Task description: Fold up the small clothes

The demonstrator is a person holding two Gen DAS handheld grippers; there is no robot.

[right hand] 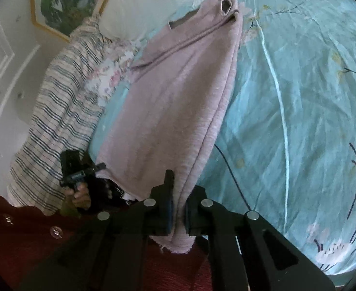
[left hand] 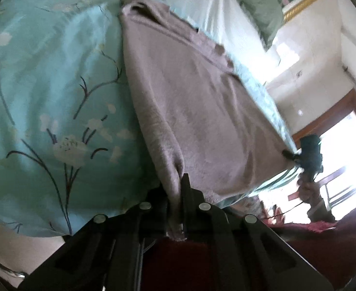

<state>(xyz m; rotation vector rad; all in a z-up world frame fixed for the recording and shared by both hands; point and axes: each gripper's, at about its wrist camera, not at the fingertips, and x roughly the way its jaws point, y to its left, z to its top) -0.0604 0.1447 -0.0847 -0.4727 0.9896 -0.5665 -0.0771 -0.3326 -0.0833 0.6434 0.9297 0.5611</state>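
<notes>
The pink garment [left hand: 192,111] lies on the floral bed cover [left hand: 44,84], its long axis running away from both tools toward the pillows. The left hand-held gripper [left hand: 178,194] is clamped tight on one near hem corner; the right hand-held gripper [right hand: 178,208] is clamped tight on the other. Both point forward and downward, equally near, hem taut between them
</notes>
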